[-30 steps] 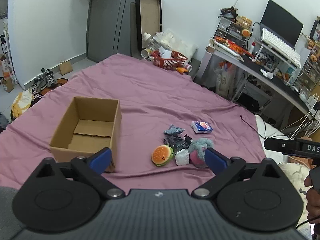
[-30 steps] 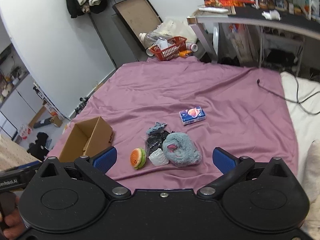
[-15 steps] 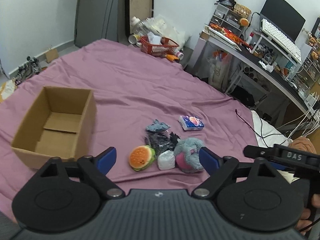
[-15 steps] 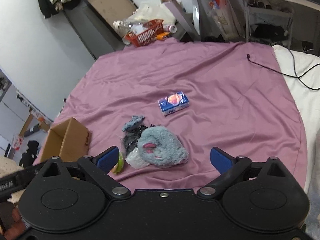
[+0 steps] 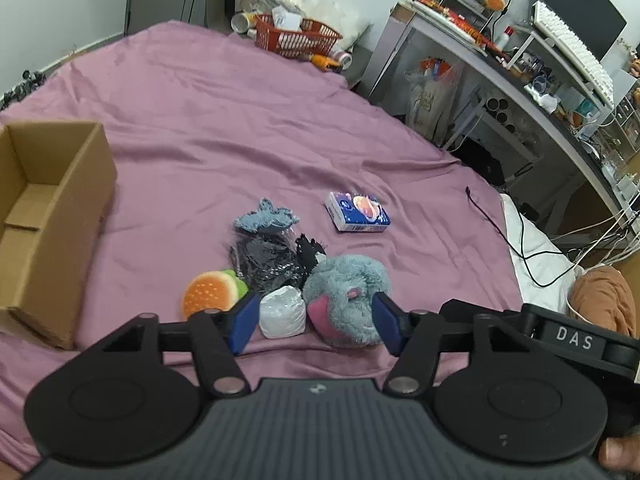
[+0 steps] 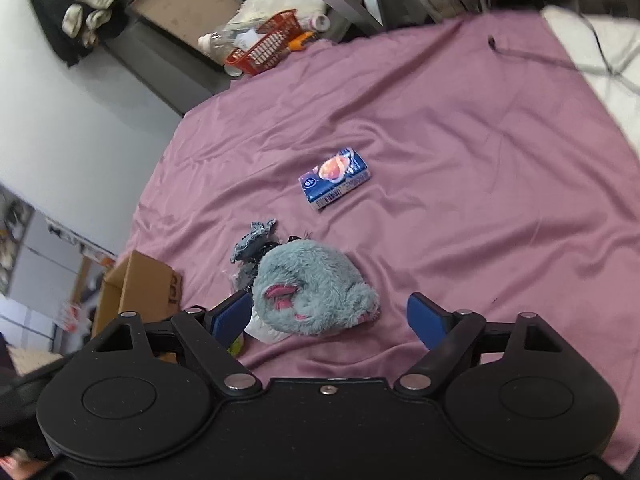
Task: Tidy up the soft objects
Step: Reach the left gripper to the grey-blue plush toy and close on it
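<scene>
A pile of soft things lies on the purple bedsheet [image 5: 200,128]: a grey-blue plush toy [image 5: 346,292] [image 6: 312,288], a burger-shaped toy [image 5: 210,290], a white soft packet [image 5: 282,316], a black bundle [image 5: 268,260], a blue-grey cloth [image 5: 264,218] and a blue tissue pack [image 5: 358,212] [image 6: 334,178]. An open cardboard box [image 5: 44,216] [image 6: 136,292] stands to the left. My left gripper [image 5: 314,322] is open, just above the white packet and the plush. My right gripper [image 6: 330,318] is open, close over the plush.
A red basket [image 5: 298,36] and bottles stand beyond the bed's far edge. A cluttered desk [image 5: 520,60] runs along the right. A black cable [image 5: 504,236] and white bedding lie at the sheet's right edge. The right gripper's body [image 5: 560,336] shows in the left view.
Both grippers have moved forward and down toward the pile, which now looks larger. The box has slid to the left edge of the left view. Both stay open.
</scene>
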### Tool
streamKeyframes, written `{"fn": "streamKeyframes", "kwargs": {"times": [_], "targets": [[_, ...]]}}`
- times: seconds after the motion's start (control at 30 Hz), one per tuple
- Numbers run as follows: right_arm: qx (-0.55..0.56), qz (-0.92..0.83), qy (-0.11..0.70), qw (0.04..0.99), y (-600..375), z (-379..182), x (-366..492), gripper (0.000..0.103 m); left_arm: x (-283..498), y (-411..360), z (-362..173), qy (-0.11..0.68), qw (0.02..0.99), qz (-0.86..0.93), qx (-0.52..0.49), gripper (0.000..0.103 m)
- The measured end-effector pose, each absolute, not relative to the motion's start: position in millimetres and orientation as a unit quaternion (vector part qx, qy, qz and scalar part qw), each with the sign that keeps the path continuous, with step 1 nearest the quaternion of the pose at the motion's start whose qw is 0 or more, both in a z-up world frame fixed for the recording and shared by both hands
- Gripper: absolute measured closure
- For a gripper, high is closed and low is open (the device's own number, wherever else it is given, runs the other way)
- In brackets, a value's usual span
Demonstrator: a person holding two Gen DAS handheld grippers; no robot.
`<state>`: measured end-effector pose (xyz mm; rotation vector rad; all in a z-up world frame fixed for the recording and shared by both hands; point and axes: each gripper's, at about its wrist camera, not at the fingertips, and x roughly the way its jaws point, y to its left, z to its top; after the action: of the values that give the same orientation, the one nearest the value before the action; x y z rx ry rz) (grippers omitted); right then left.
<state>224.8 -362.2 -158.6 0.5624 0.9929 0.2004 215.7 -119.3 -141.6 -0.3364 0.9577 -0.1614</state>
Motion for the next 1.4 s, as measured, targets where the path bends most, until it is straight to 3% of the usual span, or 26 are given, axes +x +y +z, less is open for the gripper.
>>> {"fn": "streamKeyframes", "kwargs": {"times": [0.13,0.4,0.53,0.8,1.23,1.4], "targets": [[0.3,0.102,0.473,0.822,-373,-172,235,0.025,230,-130,-155,0.467,0.864,-0.081,-0.17,0.05],[0.347,0.107,0.485,0.795,-384,-193,247,0.025,251,-154,-176,0.468,0.861,-0.107,-0.168,0.051],[0.351,0.113,0.493,0.788,-383,-200,253,0.025,259,-157,-192,0.482,0.853,-0.1,-0.176,0.063],[0.341,0.103,0.51,0.783,-374,-208,266,0.025,267,-151,-210,0.485,0.849,-0.09,-0.19,0.072],[0.307,0.081,0.522,0.792,-355,-216,282,0.025,261,-147,-214,0.5,0.838,-0.087,-0.201,0.071],[0.305,0.08,0.522,0.792,-344,-218,281,0.025,257,-138,-224,0.501,0.832,-0.074,-0.227,0.086]]}}
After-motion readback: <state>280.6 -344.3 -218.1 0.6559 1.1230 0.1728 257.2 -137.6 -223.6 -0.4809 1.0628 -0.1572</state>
